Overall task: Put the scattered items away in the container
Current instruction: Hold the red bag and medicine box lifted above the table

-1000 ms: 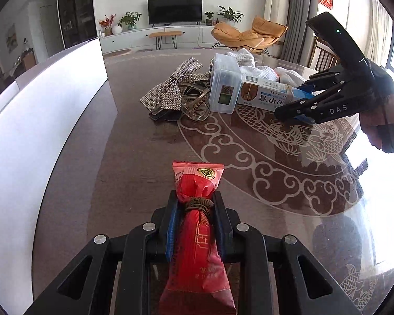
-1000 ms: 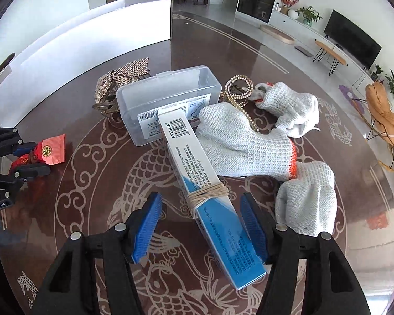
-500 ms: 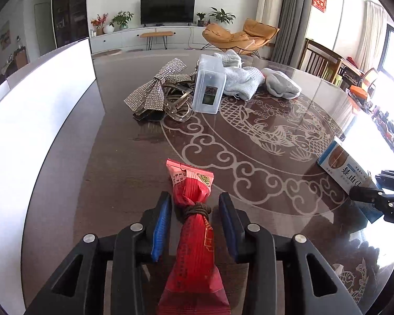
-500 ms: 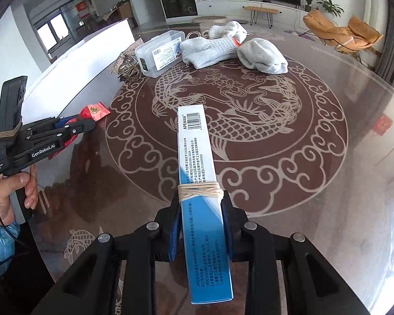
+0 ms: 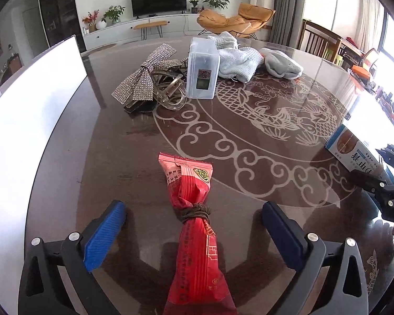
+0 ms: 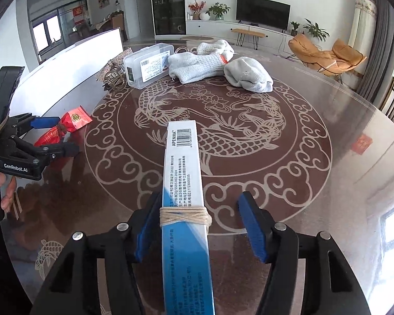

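Sunlit living room, glossy round bench (image 5: 249, 136): the left tool (image 5: 194, 233) is spreading wide, a red packet (image 5: 197, 236) lying loose between its pads, untouched. The right tool (image 6: 199, 225) is also opening around a blue box (image 6: 183, 183); its left pad looks to touch the box, the right stands clear. Ahead of both tools sit one clear container (image 6: 147, 65), two knit gloves (image 6: 197, 65), one bow (image 5: 144, 76), one metal clip (image 5: 169, 89). The packet looks light, soft and crinkly, best taken at its tied waist; the box looks light and stiff, best taken across its string-wound middle.

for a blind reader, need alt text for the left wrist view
The left tool is opening around a red packet lying on a dark patterned table. Beyond lie a clear box, bow and gloves.
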`<state>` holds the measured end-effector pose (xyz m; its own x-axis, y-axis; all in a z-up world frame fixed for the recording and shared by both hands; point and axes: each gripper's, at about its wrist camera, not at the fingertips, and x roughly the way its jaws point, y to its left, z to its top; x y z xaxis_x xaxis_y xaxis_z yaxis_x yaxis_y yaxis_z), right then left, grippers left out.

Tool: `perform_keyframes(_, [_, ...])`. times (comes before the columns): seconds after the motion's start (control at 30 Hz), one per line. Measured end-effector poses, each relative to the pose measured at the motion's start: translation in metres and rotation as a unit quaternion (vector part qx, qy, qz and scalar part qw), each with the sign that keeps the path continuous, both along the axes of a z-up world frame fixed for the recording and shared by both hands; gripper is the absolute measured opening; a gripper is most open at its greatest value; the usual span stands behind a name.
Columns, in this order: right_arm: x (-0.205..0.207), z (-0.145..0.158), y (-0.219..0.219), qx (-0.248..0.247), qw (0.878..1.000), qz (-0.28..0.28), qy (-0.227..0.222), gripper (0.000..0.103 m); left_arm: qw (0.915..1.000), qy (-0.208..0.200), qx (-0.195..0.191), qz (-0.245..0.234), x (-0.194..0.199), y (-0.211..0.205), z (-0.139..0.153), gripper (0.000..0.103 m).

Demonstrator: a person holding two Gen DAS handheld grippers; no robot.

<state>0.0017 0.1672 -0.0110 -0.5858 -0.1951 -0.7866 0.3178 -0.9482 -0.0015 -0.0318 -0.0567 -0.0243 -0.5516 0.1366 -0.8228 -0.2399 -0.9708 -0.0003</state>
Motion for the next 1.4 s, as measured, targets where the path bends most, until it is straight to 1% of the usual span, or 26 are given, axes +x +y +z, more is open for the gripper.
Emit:
perform_keyframes(0.13, [0.0002, -0.0001, 0.0002, 0.0, 1.0, 0.001, -0.001, 0.062, 0.9999, 0.005, -0.003, 0.011, 0.0035, 0.0, 0.0004, 0.103])
perform_keyframes(0.2, [-0.0005, -0.0007, 0.0003, -0.006, 1.0, 0.007, -0.004, 0.068, 0.9999, 0.005, -0.002, 0.013, 0.0042, -0.0002, 0.0007, 0.103])
perform_keyframes(0.4, [0.0001, -0.0016, -0.0009, -0.006, 1.0, 0.012, -0.006, 0.07, 0.9998, 0.006, -0.003, 0.016, 0.0037, 0.0002, 0.0012, 0.103])
perform_keyframes(1.4, [0.0004, -0.002, -0.0018, -0.003, 1.0, 0.013, -0.005, 0.07, 0.9999, 0.006, -0.002, 0.016, 0.0018, 0.0007, 0.0011, 0.103])
